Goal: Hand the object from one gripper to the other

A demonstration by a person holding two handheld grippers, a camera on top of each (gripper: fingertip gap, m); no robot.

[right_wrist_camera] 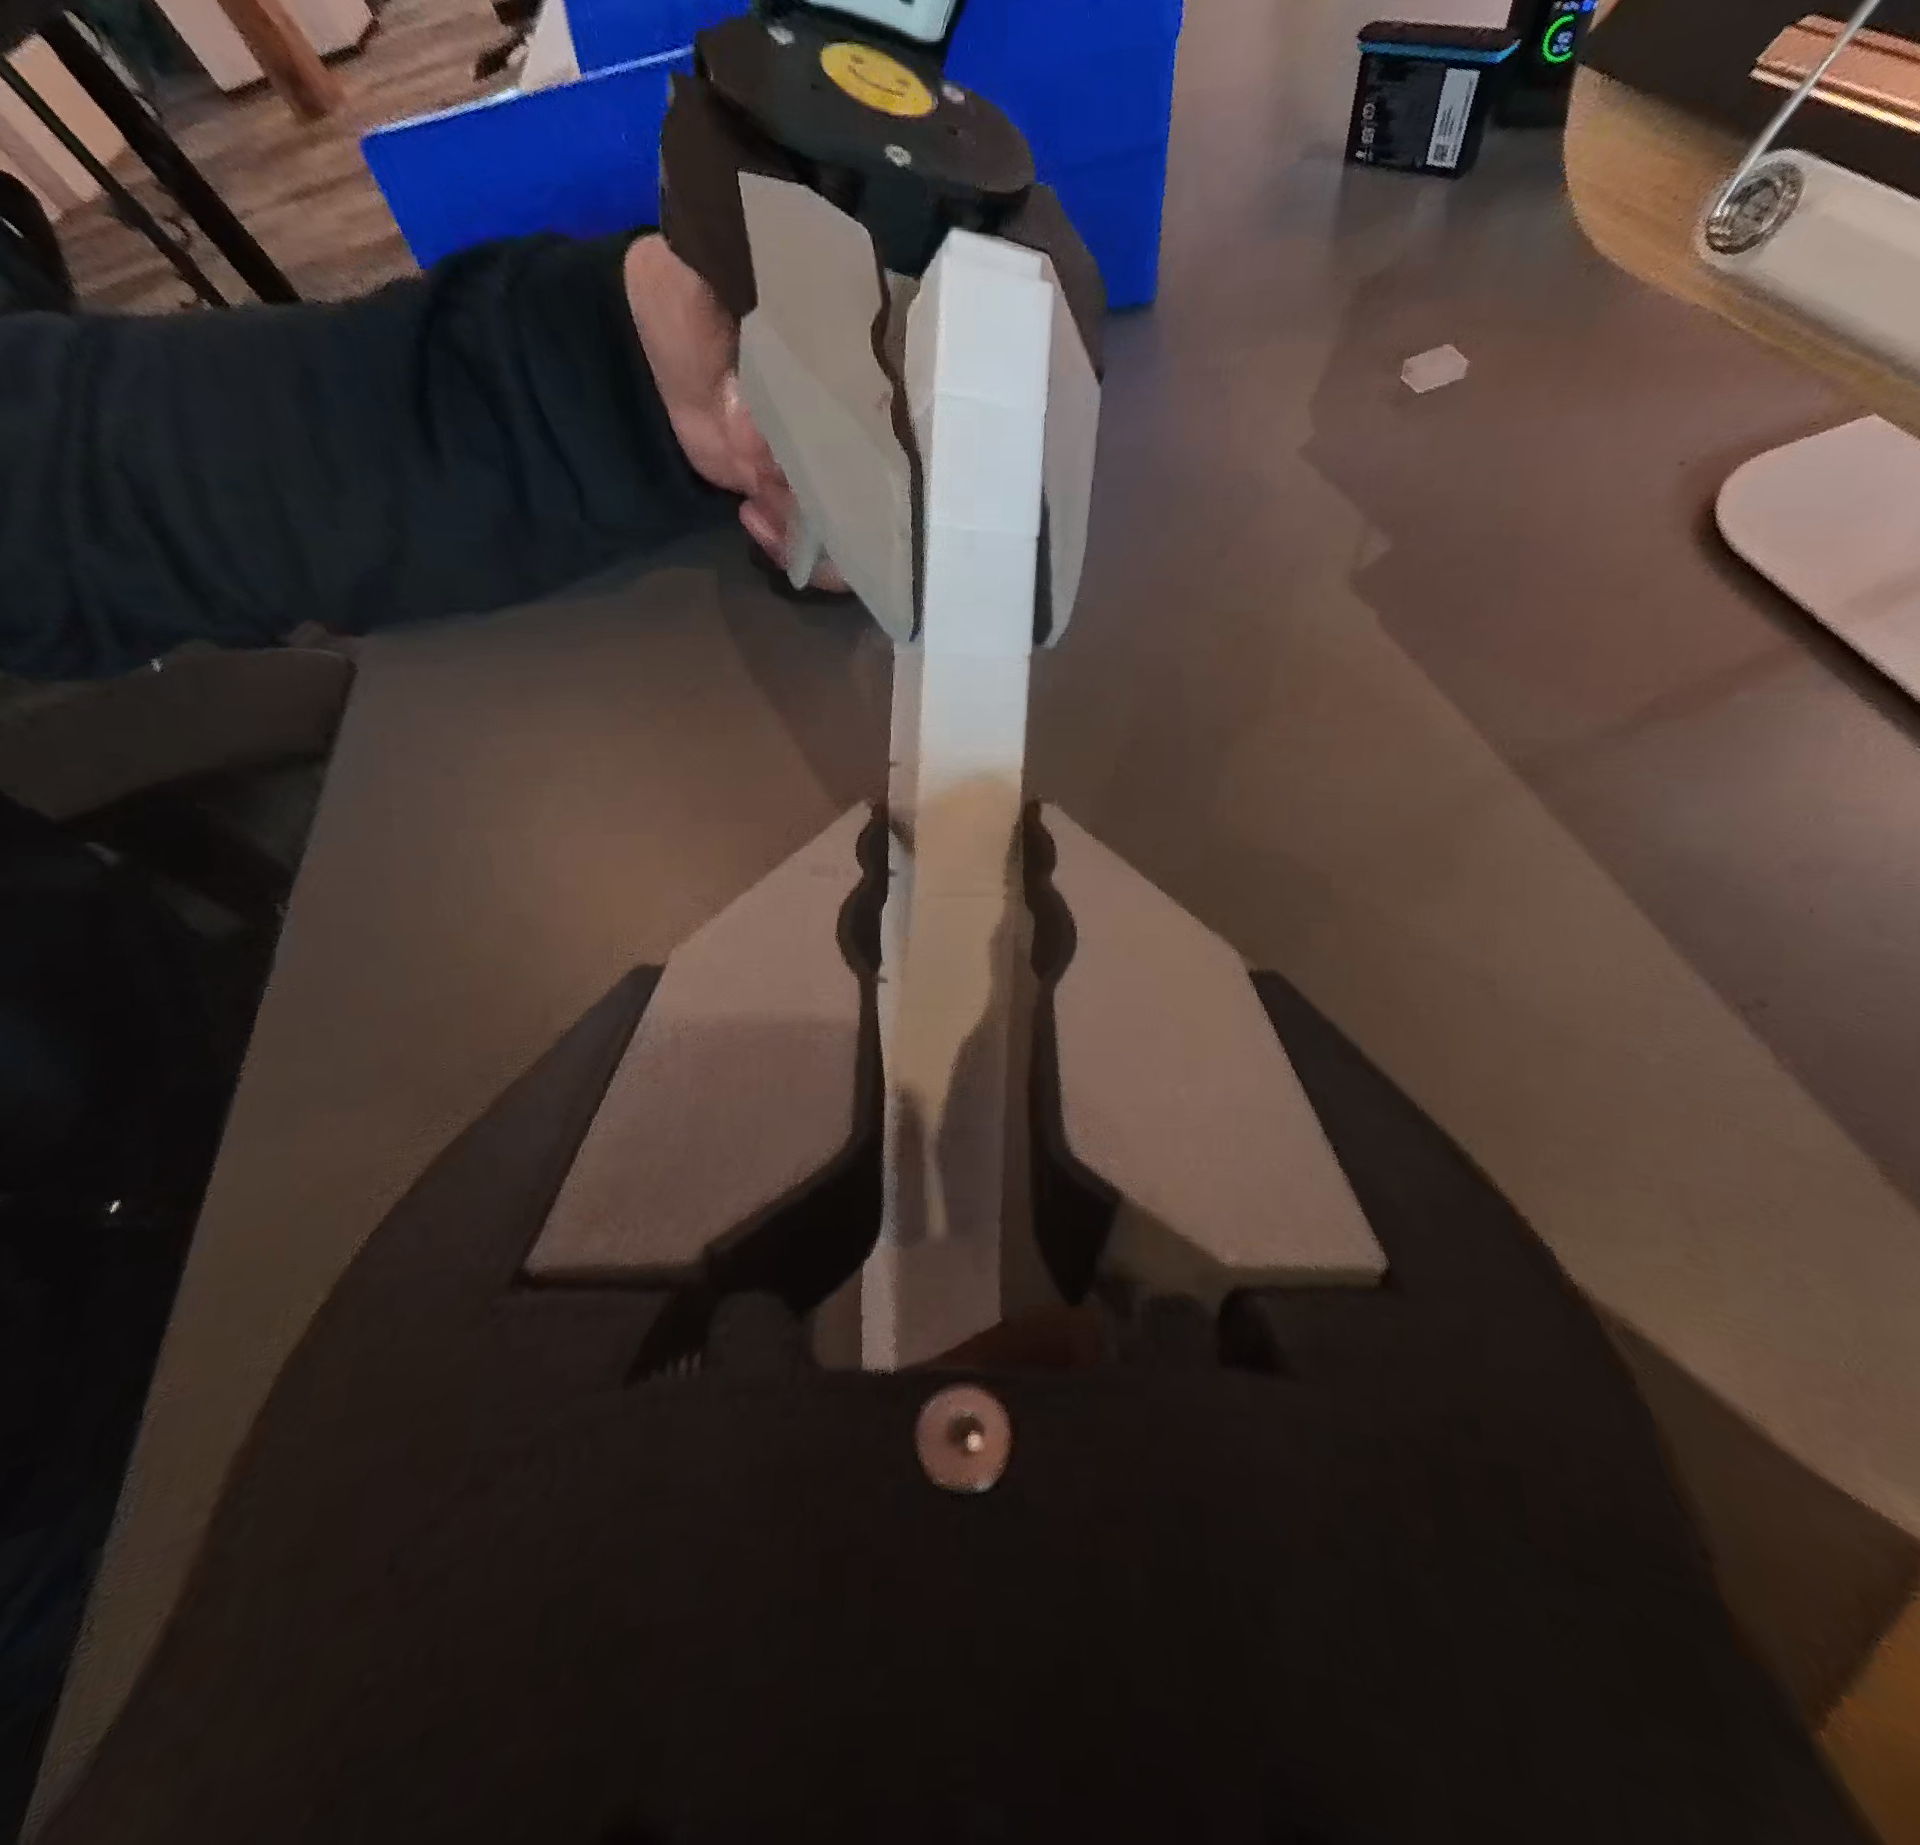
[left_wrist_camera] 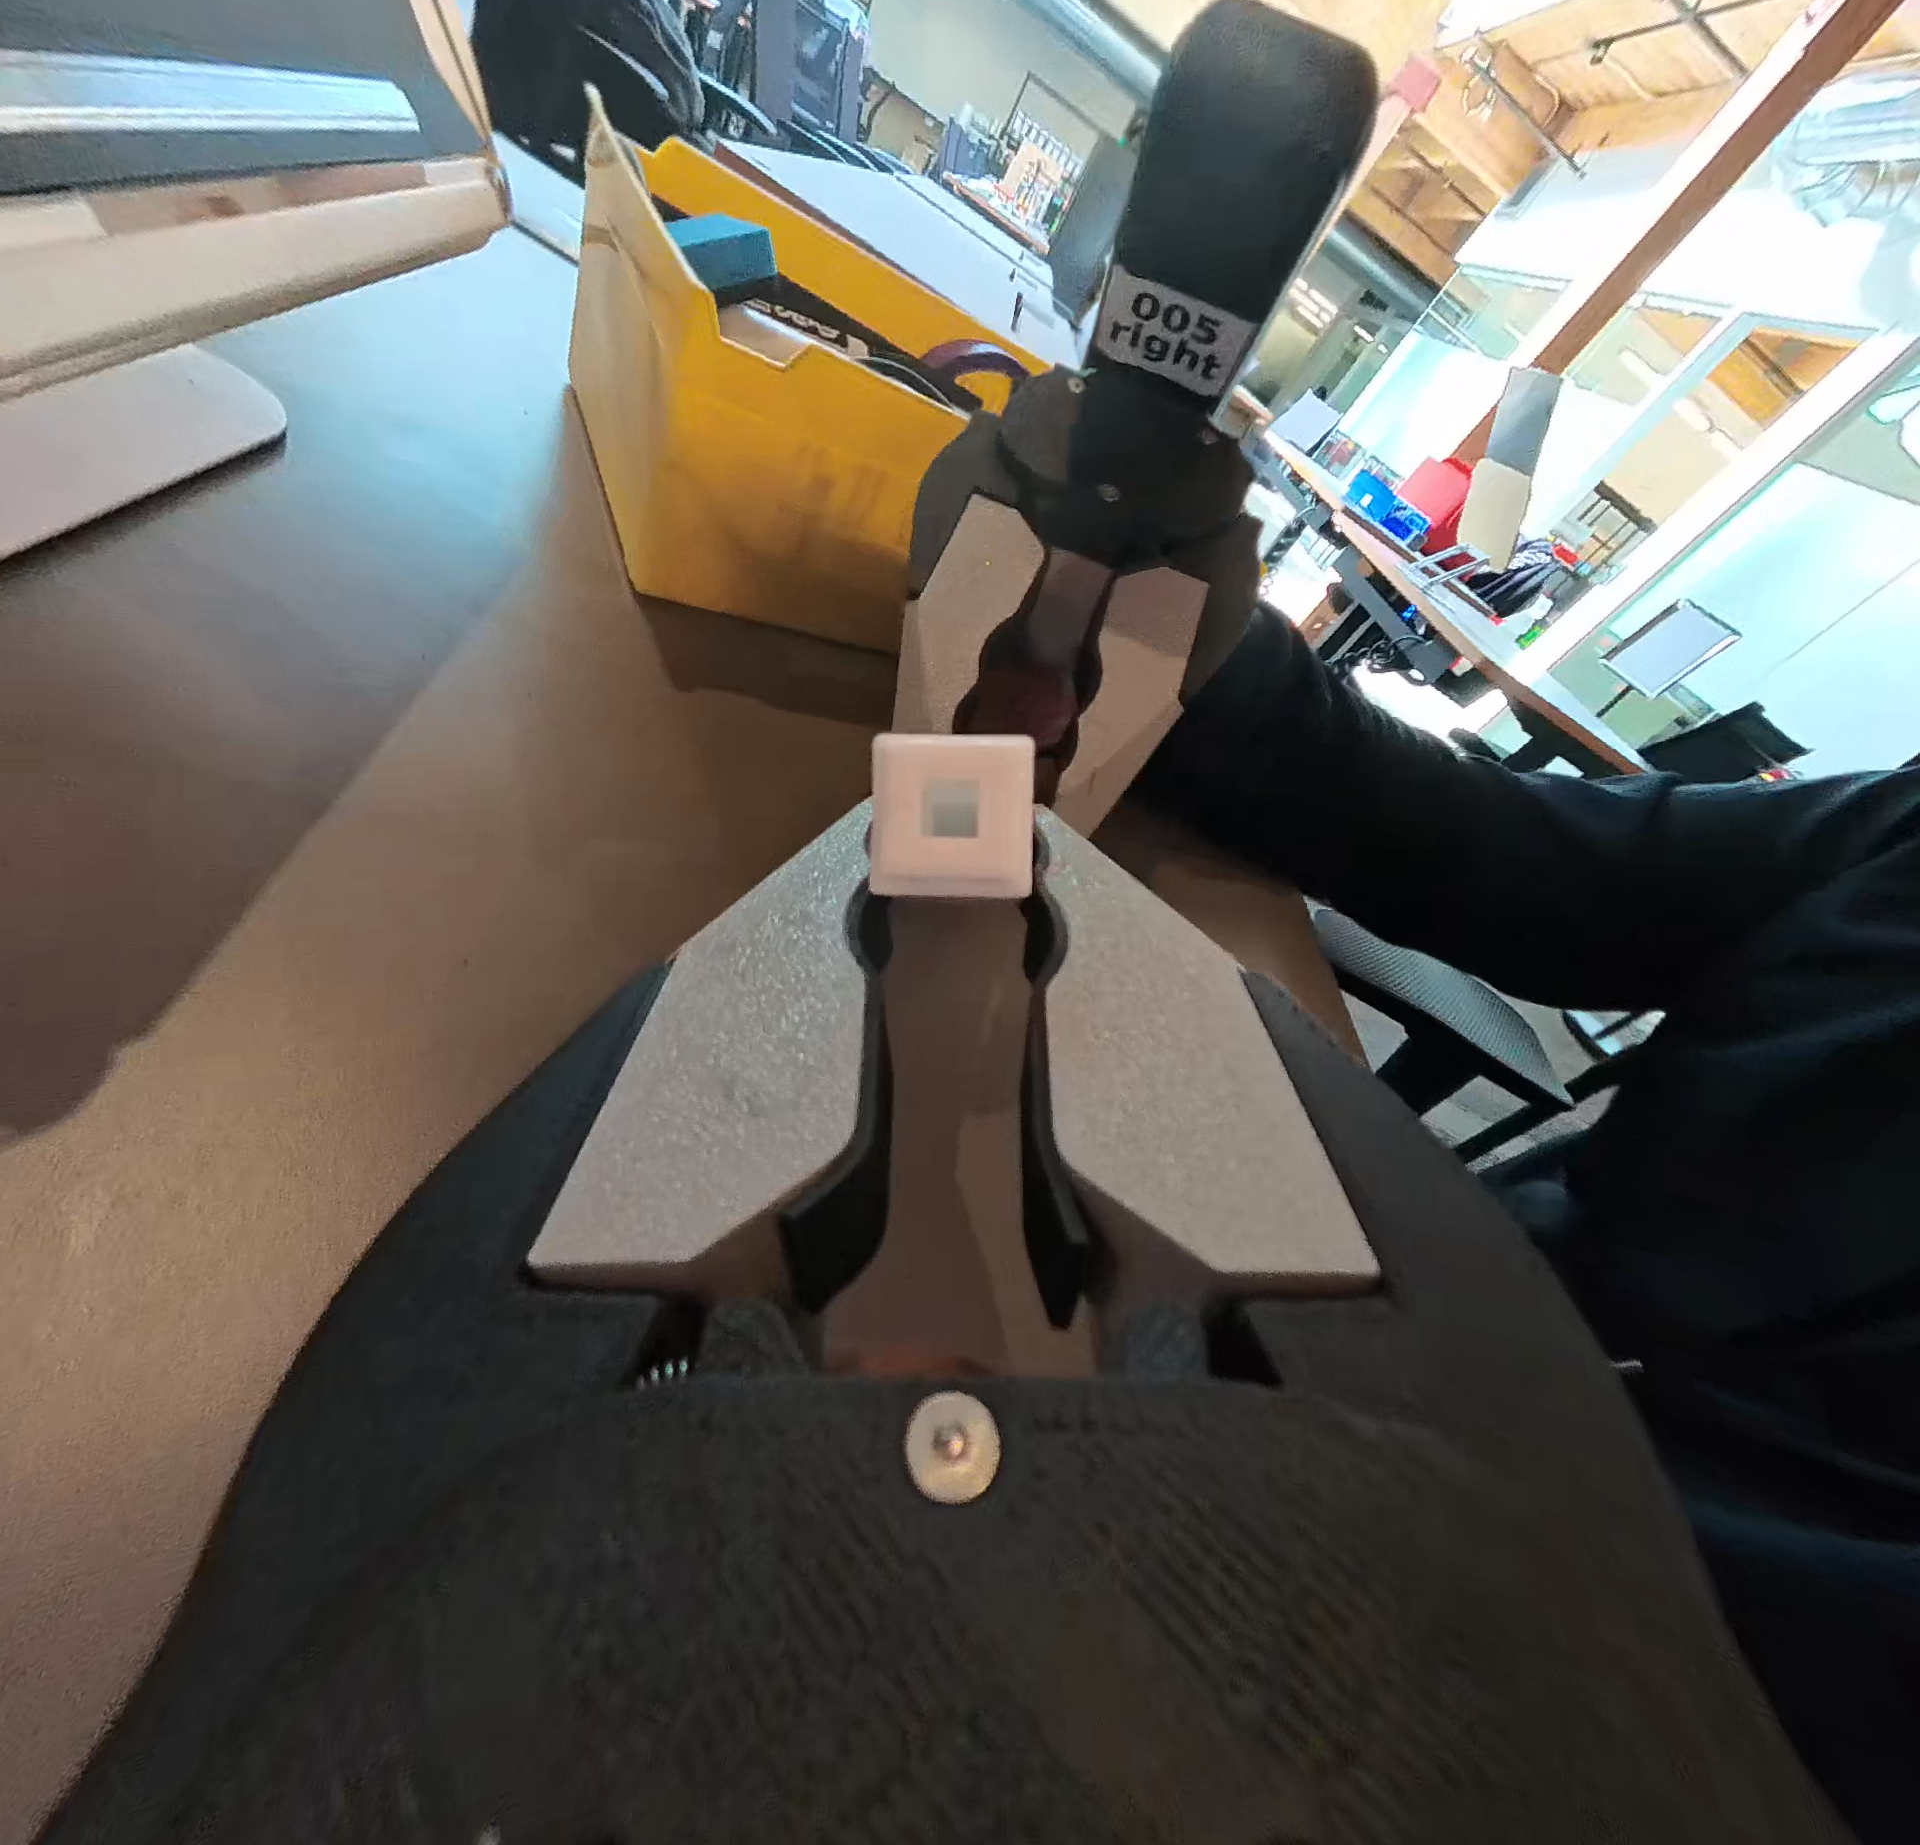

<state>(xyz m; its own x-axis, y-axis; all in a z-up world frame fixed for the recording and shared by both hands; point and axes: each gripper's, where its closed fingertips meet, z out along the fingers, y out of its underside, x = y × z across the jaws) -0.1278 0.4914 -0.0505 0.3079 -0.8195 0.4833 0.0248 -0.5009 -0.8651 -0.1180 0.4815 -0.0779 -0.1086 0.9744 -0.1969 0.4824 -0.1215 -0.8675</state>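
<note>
A long white square bar (right_wrist_camera: 977,548) spans between the two grippers above the brown table (right_wrist_camera: 1351,756). My left gripper (left_wrist_camera: 953,839) is shut on one end, which faces its camera as a white square with a grey hole (left_wrist_camera: 953,829). In the right wrist view the left gripper (right_wrist_camera: 977,632) is held by a hand (right_wrist_camera: 696,382) at the far end of the bar. My right gripper (right_wrist_camera: 956,808) has the bar running between its fingers, which touch both sides. In the left wrist view the right gripper (left_wrist_camera: 1023,725) sits just behind the bar's end.
A yellow bin (left_wrist_camera: 790,465) with several items stands behind the grippers, and a monitor base (left_wrist_camera: 125,434) is at the left. A blue bin (right_wrist_camera: 582,164), a small black box (right_wrist_camera: 1423,102) and a small clear piece (right_wrist_camera: 1434,367) are farther off. A dark sleeve (left_wrist_camera: 1558,860) reaches in from the right. The grippers are tip to tip, or close to it. My left gripper's tips are some 20 cm from the small clear piece (right_wrist_camera: 1434,367).
</note>
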